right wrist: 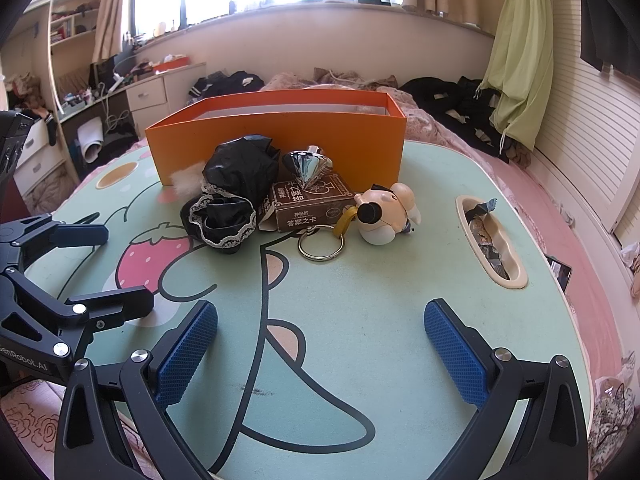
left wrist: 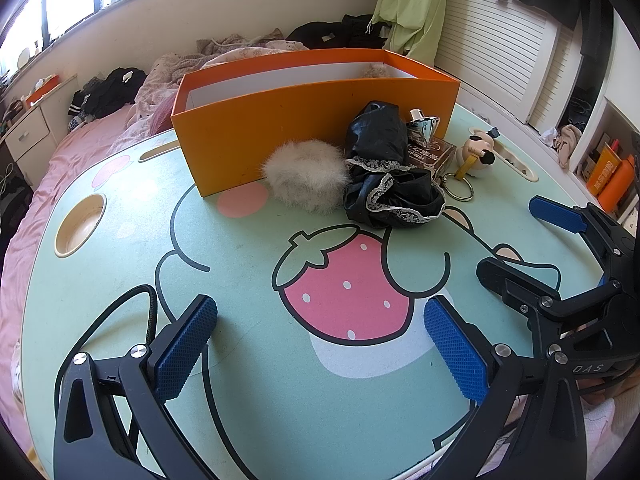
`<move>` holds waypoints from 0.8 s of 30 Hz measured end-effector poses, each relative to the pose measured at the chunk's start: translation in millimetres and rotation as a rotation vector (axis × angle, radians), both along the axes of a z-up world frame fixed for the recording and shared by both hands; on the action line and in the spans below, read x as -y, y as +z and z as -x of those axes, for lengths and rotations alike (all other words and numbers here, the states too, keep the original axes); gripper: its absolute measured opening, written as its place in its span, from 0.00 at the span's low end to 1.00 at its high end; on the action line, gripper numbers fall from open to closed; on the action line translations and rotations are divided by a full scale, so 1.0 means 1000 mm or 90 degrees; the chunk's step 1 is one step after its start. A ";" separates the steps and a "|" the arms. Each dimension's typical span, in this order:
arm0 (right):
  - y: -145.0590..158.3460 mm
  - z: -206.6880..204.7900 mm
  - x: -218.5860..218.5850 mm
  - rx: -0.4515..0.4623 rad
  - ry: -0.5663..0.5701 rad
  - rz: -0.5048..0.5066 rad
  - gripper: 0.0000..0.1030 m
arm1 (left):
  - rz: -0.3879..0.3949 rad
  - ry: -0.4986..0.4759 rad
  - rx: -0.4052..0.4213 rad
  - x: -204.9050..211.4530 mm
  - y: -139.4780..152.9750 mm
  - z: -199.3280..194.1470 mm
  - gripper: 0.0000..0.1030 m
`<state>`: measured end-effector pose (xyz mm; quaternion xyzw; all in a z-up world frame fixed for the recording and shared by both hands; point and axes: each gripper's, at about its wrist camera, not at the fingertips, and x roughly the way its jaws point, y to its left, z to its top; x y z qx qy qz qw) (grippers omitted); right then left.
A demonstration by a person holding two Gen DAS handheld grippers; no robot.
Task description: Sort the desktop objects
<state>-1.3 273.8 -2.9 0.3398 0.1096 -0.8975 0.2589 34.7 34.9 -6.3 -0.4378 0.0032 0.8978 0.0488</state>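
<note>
Both grippers, left (left wrist: 320, 354) and right (right wrist: 320, 354), hang empty over the mint-green cartoon-print table (right wrist: 380, 340), blue pads spread apart.
Tall orange cardboard box (right wrist: 280, 142) sits at the far side; against its front wall: white fluffy pompom (left wrist: 306, 176), black lace-trimmed satin cloth (right wrist: 230, 192), brown card box (right wrist: 310, 206) with silver cone-shaped top (right wrist: 307, 167) on it, pig figurine keychain (right wrist: 386, 214) with metal ring (right wrist: 321, 245) just beside.
</note>
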 end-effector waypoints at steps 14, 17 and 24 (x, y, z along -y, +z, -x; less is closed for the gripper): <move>-0.001 0.000 -0.001 -0.001 0.000 0.001 1.00 | -0.001 0.000 -0.001 0.001 -0.001 -0.001 1.00; 0.002 0.000 -0.001 0.001 0.002 0.007 1.00 | -0.001 0.000 -0.001 0.001 -0.001 -0.001 1.00; 0.022 0.015 -0.006 0.051 0.008 0.076 0.95 | -0.002 0.000 -0.001 0.000 0.001 0.000 1.00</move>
